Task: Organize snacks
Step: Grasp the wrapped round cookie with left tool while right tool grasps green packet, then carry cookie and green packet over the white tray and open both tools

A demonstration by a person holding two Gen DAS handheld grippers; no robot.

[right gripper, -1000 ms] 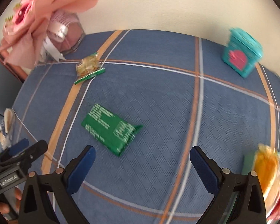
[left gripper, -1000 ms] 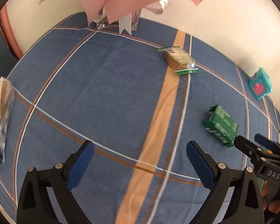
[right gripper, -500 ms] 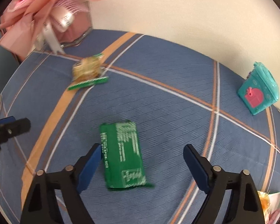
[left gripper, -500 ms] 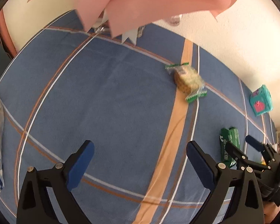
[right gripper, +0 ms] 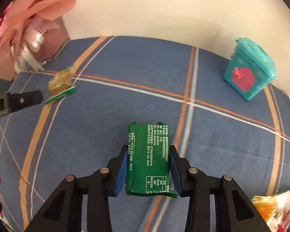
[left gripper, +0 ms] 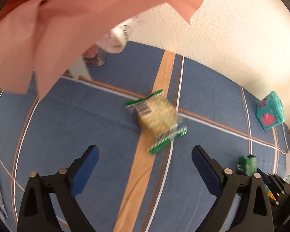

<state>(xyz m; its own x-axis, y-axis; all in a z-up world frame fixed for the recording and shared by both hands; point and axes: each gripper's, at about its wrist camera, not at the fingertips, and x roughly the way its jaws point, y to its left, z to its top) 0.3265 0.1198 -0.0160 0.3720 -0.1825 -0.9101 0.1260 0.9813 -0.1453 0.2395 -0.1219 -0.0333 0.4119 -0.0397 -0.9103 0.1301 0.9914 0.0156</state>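
Right wrist view: right gripper [right gripper: 147, 166] jaws just closed, pads now clamping green snack pack [right gripper: 147, 158] mid-tablecloth [right gripper: 106, 131], bare cloth all round; left gripper [left gripper: 145, 166] spread, narrowing, nothing between, w/ cracker pack [left gripper: 157, 117] just ahead, clear of edges.

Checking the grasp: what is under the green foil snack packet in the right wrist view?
Blue checked tablecloth lies all round the green foil snack packet, clamped in the right gripper; directly beneath is covered.
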